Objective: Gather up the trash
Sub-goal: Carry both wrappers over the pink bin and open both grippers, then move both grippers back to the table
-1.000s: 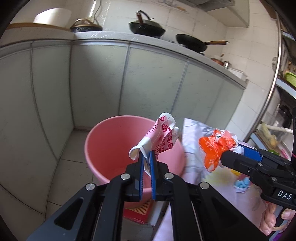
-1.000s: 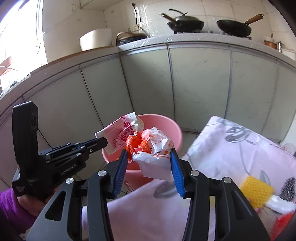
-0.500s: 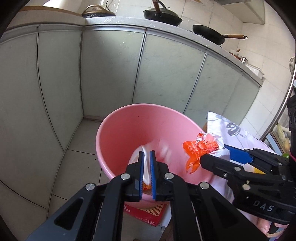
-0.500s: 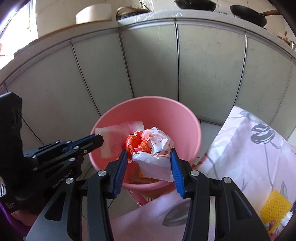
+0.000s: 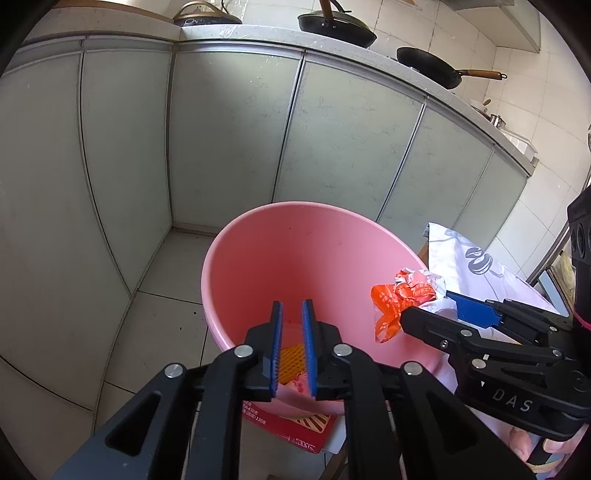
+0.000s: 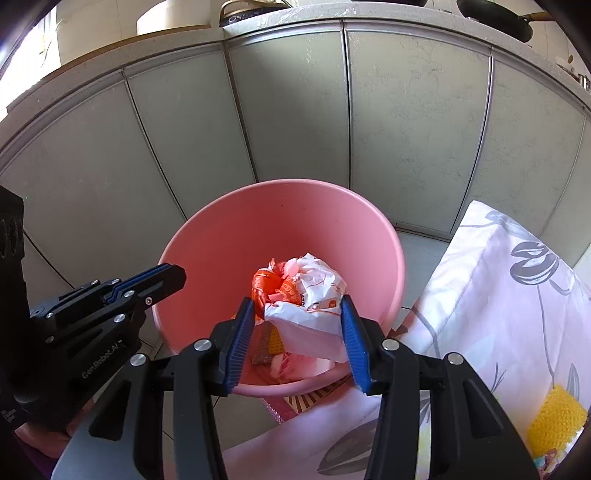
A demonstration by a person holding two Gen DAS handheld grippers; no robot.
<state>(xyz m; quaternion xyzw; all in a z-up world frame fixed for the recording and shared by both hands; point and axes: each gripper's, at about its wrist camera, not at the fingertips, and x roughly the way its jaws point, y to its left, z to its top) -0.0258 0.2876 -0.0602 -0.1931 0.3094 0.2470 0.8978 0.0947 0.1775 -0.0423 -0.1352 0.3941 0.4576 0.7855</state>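
A pink bucket stands on the floor in front of grey cabinets. My left gripper hangs over its near side. Its jaws are opening and nothing is between the blue pads. Down in the bucket lie a pink-and-white wrapper and a piece of yellow mesh. My right gripper is above the bucket, shut on a crumpled orange-and-white wrapper. In the left wrist view that wrapper and the right gripper are over the bucket's right rim. In the right wrist view the left gripper reaches in from the left.
Grey cabinet doors close off the back, with pans on the counter above. A table with a pale flowered cloth stands right of the bucket, with a yellow mesh piece on it. A red box lies under the bucket's near edge.
The left gripper has let go of the pink-and-white wrapper, which now lies in the bucket, and its pads have parted. Both grippers came down and closer over the bucket.
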